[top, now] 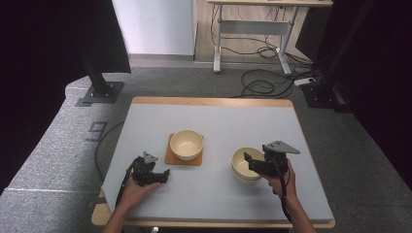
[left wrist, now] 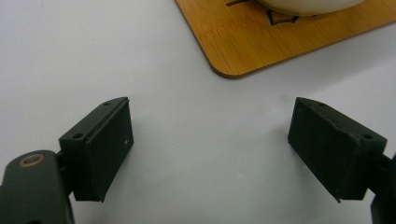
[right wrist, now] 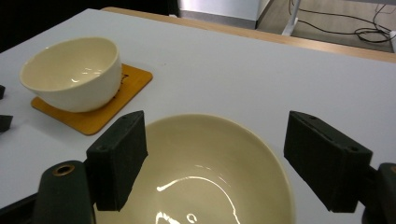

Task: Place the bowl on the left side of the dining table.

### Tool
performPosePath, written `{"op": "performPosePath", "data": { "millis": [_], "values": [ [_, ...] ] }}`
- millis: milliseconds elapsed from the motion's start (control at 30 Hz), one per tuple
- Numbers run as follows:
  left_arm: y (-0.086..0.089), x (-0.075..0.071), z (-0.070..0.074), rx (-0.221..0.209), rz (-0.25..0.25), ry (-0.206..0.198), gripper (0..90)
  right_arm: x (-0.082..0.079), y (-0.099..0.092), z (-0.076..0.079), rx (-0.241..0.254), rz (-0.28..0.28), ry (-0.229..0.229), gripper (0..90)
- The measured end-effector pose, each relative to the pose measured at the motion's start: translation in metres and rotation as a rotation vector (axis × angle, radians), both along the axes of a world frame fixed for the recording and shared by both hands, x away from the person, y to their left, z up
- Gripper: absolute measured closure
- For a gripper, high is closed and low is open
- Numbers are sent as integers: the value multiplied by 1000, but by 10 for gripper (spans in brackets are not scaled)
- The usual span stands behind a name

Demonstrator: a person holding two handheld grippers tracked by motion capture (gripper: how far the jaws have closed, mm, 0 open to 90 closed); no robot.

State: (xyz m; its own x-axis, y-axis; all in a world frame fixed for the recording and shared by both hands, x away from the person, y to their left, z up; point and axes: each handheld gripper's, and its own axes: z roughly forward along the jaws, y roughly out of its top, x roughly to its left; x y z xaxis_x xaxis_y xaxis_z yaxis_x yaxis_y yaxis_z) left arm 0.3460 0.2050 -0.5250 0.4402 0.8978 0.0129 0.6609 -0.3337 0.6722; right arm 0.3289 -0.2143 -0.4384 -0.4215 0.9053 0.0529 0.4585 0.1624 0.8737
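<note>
The right gripper (top: 256, 164) hangs over the near bowl (top: 244, 164), which sits on the table (top: 233, 121) at about 4 o'clock from the table's centre. Its jaws stand apart, one above the bowl's inside and one past the rim; neither pad touches it. The second bowl (top: 186, 144) sits on a wooden coaster (top: 171, 156) at 9 o'clock from centre. The left gripper (top: 158, 175) rests on the table at 7 o'clock from that coaster (jaws wide apart, holding nothing).
</note>
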Motion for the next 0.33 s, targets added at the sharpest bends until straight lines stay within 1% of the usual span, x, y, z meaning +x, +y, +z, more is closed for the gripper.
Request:
{"op": "performPosePath", "data": {
  "millis": [233,333],
  "values": [
    [0,0,0,-1,0,1,142,-2,-10,-6,-3,-19,17,210],
    [0,0,0,-1,0,1,141,-2,-11,-7,-10,-13,20,207]
  ]
}}
